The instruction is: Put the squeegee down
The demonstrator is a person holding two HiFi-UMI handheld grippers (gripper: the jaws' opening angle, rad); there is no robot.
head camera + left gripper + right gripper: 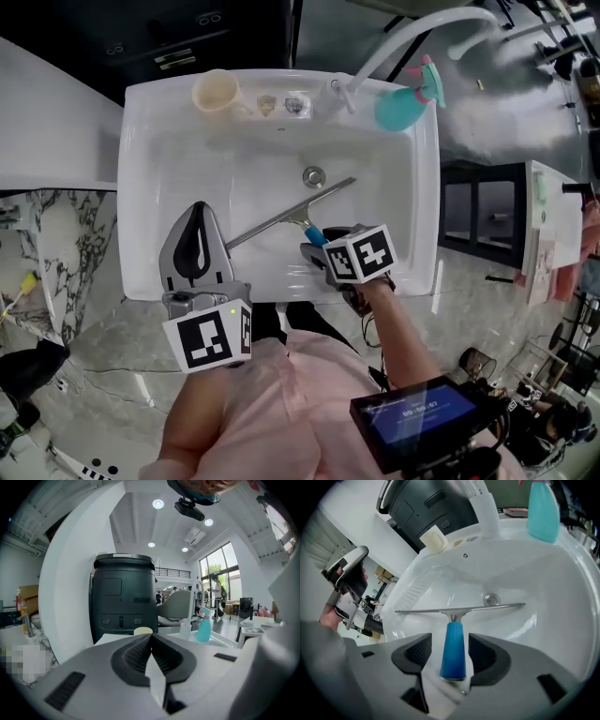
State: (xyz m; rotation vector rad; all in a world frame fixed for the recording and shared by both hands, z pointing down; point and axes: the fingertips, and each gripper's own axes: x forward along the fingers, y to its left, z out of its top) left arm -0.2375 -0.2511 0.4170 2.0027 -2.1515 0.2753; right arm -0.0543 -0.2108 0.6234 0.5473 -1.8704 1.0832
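We hold our right tool (452,649) spread around the squeegee (454,620) handle; our left tool (151,639) is pressed together.

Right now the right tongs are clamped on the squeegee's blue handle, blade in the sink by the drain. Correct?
No: the right tongs are open, not clamped; the right gripper view shows a gap either side of the squeegee's blue handle. Blade in the sink by the drain holds.
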